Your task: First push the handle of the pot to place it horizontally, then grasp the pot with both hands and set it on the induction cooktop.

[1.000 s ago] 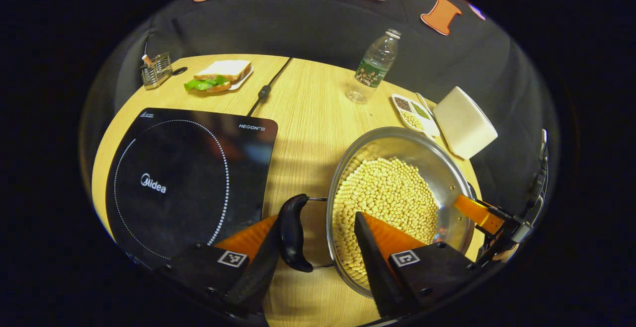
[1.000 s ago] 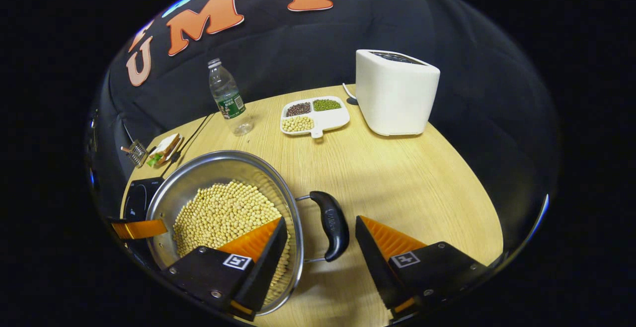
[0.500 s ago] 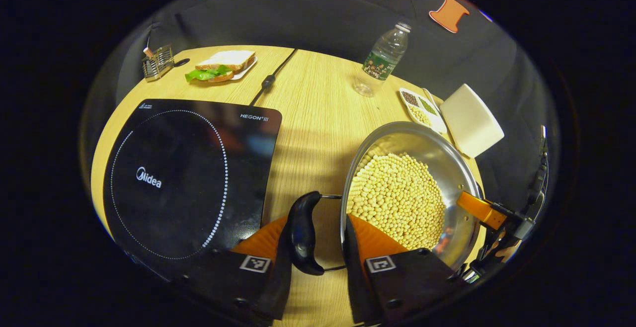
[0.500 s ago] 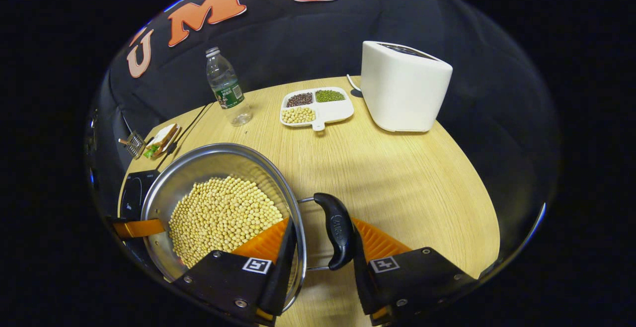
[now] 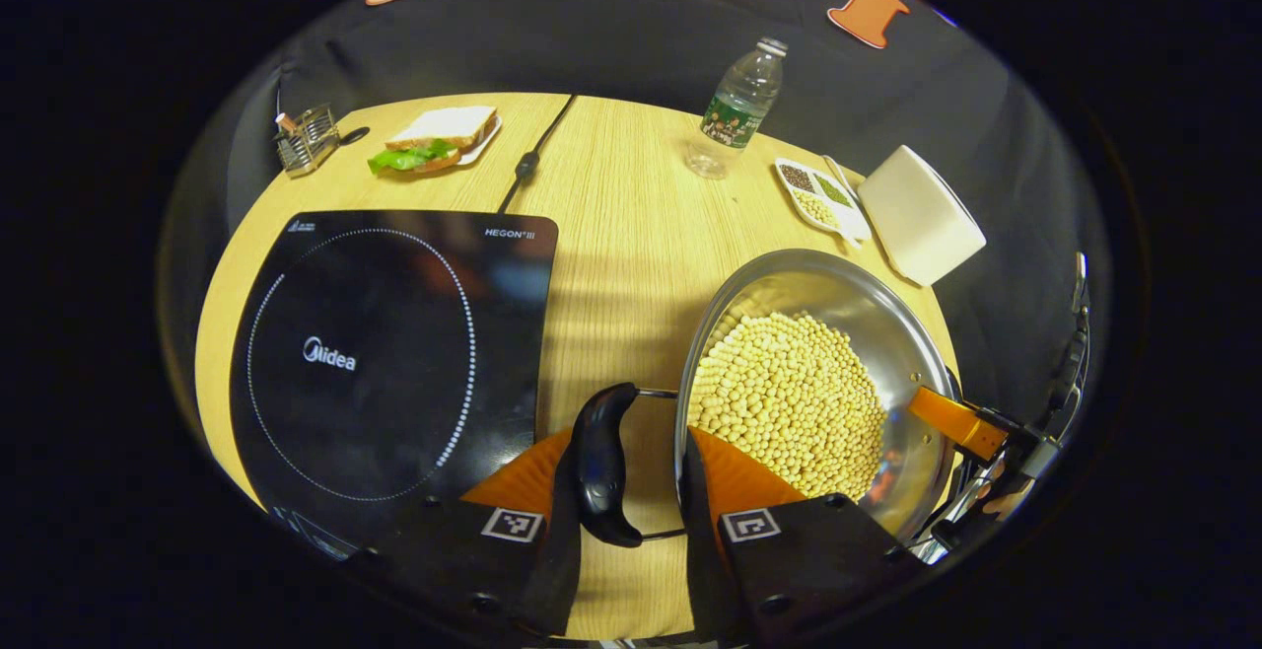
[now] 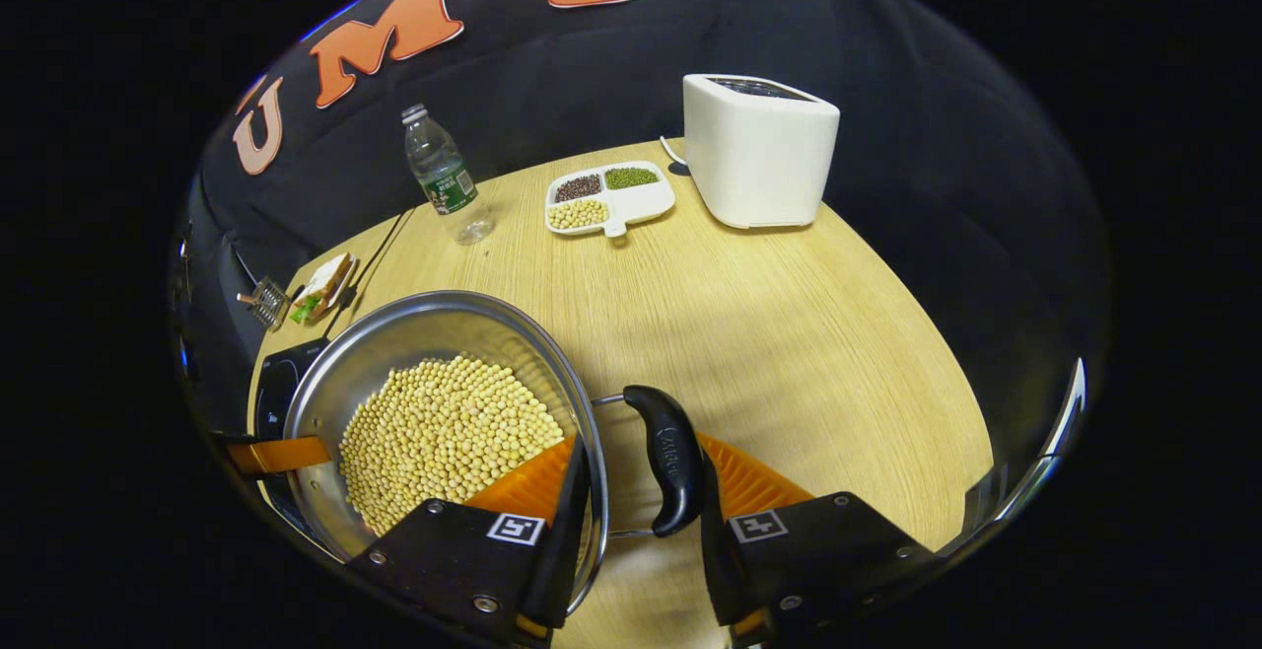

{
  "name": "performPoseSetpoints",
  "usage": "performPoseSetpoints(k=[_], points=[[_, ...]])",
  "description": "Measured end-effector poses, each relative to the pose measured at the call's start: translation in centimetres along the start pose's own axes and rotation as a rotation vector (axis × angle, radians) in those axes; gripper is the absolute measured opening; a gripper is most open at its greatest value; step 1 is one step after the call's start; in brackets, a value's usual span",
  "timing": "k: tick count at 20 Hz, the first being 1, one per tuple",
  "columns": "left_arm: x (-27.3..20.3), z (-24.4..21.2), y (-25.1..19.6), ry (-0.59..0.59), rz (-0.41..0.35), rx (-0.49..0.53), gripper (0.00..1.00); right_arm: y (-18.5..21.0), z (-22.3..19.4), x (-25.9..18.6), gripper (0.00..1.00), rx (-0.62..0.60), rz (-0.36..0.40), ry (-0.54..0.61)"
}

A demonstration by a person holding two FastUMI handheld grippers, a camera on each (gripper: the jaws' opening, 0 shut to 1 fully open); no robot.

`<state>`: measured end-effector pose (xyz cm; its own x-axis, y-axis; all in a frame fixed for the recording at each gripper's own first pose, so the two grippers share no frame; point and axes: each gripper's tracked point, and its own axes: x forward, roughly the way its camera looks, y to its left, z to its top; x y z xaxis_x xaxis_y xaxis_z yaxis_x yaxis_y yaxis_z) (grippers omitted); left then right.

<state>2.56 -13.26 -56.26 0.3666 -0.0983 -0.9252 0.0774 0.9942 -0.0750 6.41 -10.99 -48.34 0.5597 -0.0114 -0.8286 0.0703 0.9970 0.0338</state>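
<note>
Gripping a steel pot point(image 5: 892, 333) by its two black side handles, one gripper to each.

Left gripper point(image 5: 631, 516): fingers narrowed to a small gap. One finger presses the outer face of the left handle point(image 5: 599, 462); the other lies inside the pot rim, over the beans point(image 5: 789, 402). Handle and rim are both between the fingers.

Right gripper point(image 6: 641, 501): same hold, mirrored. One finger lies inside the rim, the other against the outer face of the right handle point(image 6: 666, 457). Gap equally narrow.

Pot: wide, shallow, part-filled with pale yellow beans. Position: on or just above the table point(image 5: 621, 235), beside the cooktop point(image 5: 385, 353) and apart from it; whether its base touches the wood cannot be told. In the left gripper view the right gripper appears at the pot's far rim; in the right gripper view the left gripper's finger point(image 6: 281, 454) appears at the opposite rim.

Cooktop: black glass slab, white dotted ring, bare surface, cable point(image 5: 527, 161) running off its far edge.

Other items at the table's far side:
- Sandwich point(image 5: 439, 136) on a small plate.
- Small wire rack point(image 5: 304, 139).
- Clear water bottle point(image 5: 735, 111), upright.
- White divided dish point(image 6: 609, 200) holding three sorts of beans.
- White toaster point(image 6: 757, 151), just beside the dish.
</note>
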Motion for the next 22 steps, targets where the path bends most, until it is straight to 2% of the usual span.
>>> performPoseSetpoints(k=[10, 19, 22], points=[[-5.8, 3.3, 3.6, -0.041, -0.019, 0.016, 0.51, 5.2, 1.9, -4.9, 0.53, 0.028, 0.023, -0.049], [-9.1, 5.1, 10.3, -0.049, 0.0, -0.017, 0.52, 13.1, 1.6, -6.5, 0.53, 0.015, 0.061, -0.03], [-9.8, 5.2, 14.2, -0.051, 0.009, -0.035, 0.52, 15.8, 1.5, -6.6, 0.54, 0.007, 0.073, -0.024]])
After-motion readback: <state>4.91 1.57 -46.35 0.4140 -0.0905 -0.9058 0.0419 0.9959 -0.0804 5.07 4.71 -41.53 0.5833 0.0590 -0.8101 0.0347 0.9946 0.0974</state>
